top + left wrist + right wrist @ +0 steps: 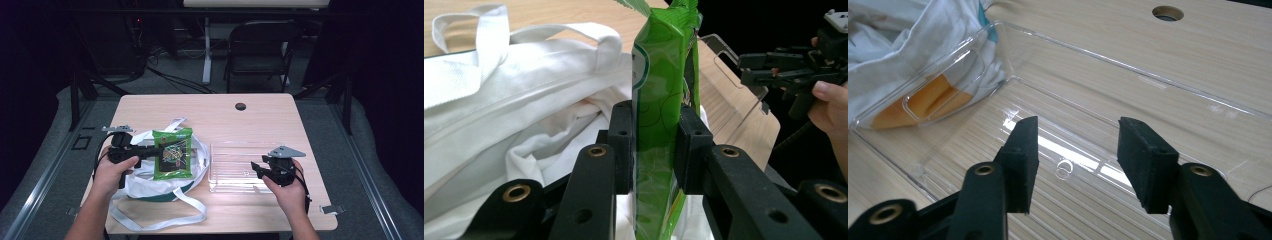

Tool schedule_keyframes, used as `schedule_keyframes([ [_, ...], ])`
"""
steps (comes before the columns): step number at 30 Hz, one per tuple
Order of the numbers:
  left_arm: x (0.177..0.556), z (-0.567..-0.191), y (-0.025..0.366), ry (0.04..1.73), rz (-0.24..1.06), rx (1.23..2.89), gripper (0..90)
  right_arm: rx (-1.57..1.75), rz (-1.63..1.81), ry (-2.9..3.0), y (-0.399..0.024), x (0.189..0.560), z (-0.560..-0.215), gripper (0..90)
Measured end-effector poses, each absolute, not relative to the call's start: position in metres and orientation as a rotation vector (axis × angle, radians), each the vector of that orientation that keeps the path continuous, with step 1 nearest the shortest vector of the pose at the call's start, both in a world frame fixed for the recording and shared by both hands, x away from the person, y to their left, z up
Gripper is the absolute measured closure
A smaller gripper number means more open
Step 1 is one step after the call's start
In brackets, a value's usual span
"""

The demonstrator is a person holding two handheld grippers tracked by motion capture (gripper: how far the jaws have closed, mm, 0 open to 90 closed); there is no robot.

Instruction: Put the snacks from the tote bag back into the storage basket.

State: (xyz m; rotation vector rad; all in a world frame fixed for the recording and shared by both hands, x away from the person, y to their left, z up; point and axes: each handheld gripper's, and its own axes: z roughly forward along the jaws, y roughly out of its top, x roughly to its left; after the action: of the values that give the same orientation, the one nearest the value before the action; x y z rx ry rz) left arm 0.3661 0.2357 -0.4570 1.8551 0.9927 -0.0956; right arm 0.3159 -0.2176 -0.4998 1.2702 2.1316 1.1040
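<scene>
A green snack packet (173, 154) lies flat over a white cloth tote bag (150, 182) on the left of the table. My left gripper (156, 150) is shut on the packet's left edge; in the left gripper view the packet (659, 125) stands pinched between both black pads (621, 140). A clear plastic tray (231, 167) sits empty to the right of the bag. My right gripper (257, 168) hovers open at the tray's right end, and in the right gripper view its jaws (1075, 160) stand apart above the tray floor (1088, 125).
The tote's long white straps (165, 217) trail toward the table's front edge. A round cable hole (240, 106) sits near the far edge. Something orange (928, 102) shows through the tray wall beside the bag. A folding chair (260, 47) stands behind the table.
</scene>
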Motion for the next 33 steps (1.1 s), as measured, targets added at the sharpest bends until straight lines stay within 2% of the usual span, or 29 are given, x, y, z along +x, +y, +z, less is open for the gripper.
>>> schedule_keyframes([
  [8,0.363,-0.452,0.232,0.963,-0.087,1.838,73.4,1.227,1.109,2.143,-0.215,0.315,-0.496,52.7],
  [18,0.361,-0.449,0.226,0.939,-0.08,1.826,73.4,1.125,1.065,2.274,-0.21,0.315,-0.489,58.7],
  [26,0.359,-0.448,0.214,0.893,-0.076,1.827,73.4,1.011,1.052,2.363,-0.203,0.325,-0.472,59.3],
  [33,0.359,-0.448,0.204,0.861,-0.088,1.835,73.5,0.884,1.014,2.465,-0.196,0.335,-0.442,59.4],
])
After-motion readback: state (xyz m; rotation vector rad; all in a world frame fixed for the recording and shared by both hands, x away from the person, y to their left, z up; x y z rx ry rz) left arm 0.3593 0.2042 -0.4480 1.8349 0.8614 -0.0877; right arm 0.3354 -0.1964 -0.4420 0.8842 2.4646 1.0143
